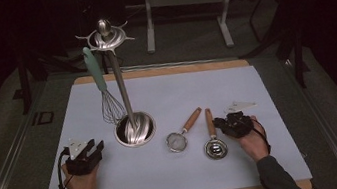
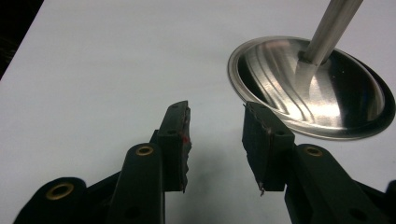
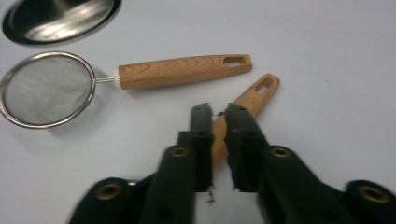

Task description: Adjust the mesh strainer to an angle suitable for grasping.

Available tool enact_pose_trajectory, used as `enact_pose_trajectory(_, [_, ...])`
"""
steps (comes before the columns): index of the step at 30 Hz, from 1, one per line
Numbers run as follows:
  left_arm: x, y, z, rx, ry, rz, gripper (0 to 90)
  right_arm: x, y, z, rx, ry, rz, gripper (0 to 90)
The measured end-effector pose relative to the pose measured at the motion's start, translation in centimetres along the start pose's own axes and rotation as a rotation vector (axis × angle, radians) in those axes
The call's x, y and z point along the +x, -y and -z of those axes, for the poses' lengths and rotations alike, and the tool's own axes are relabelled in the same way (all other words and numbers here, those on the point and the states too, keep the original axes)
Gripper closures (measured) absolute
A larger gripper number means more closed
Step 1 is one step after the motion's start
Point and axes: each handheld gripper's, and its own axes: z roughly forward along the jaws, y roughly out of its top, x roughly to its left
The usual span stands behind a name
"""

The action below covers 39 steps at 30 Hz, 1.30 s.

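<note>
Jaws of the right gripper (image 3: 218,116) stand narrow, closed around the wooden handle of the ladle (image 3: 247,100); the pads flank the handle at both sides and look to press on it, though motion blur softens the contact. In the high view this right gripper (image 1: 225,123) sits at about four o'clock on the white mat (image 1: 168,175), with the ladle (image 1: 212,138) running from its bowl near the front up toward twelve o'clock. Just beside it, toward nine o'clock, lies the strainer (image 1: 181,134), its wooden handle angled to one o'clock; the two handles lie close but apart. The left gripper (image 2: 215,123) holds nothing: its jaws stand moderately apart over bare mat, pads clear of everything. In the high view the left gripper (image 1: 87,154) rests at about eight o'clock on the mat, near the round steel base of the utensil stand (image 1: 134,129), which rises at the mat's centre-left with a whisk (image 1: 104,91) hanging from its top ring at eleven o'clock. Open mat stretches along the front edge at six o'clock and across the far right toward two o'clock; the right gripper sits well inside the right edge.
</note>
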Motion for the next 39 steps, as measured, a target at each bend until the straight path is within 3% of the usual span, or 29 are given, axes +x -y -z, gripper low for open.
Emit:
enact_pose_trajectory(2, [0.0, 0.0, 0.0, -0.001, 0.0, -0.001, 61.7, 0.2, -0.3, -0.5, 0.015, 0.005, 0.01, 89.5])
enact_pose_trajectory(9, [-0.1, 0.0, 0.0, 0.002, 0.0, -0.006, 61.7, 1.1, -1.3, -1.6, 0.063, 0.0, 0.037, 89.8])
enact_pose_trajectory(20, [-0.1, 0.0, -0.1, 0.01, -0.001, -0.01, 61.8, 1.3, -2.2, -4.0, 0.132, -0.051, 0.049, 90.0])
enact_pose_trajectory(27, [-0.1, 0.0, -0.1, 0.01, -0.002, -0.012, 61.9, 1.3, -2.7, -4.9, 0.135, -0.023, 0.025, 90.0])
enact_pose_trajectory(29, [-0.1, 0.0, -0.1, 0.011, -0.002, -0.012, 61.9, 1.2, -2.9, -5.2, 0.149, -0.035, 0.026, 90.0])
enact_pose_trajectory(35, [-0.2, 0.0, -0.1, 0.011, -0.003, -0.013, 61.9, 1.0, -3.4, -6.3, 0.207, -0.011, 0.015, 90.0])
enact_pose_trajectory(39, [-0.2, 0.0, -0.1, 0.01, -0.004, -0.015, 62.0, 0.8, -3.6, -7.2, 0.24, 0.009, 0.041, 90.0])
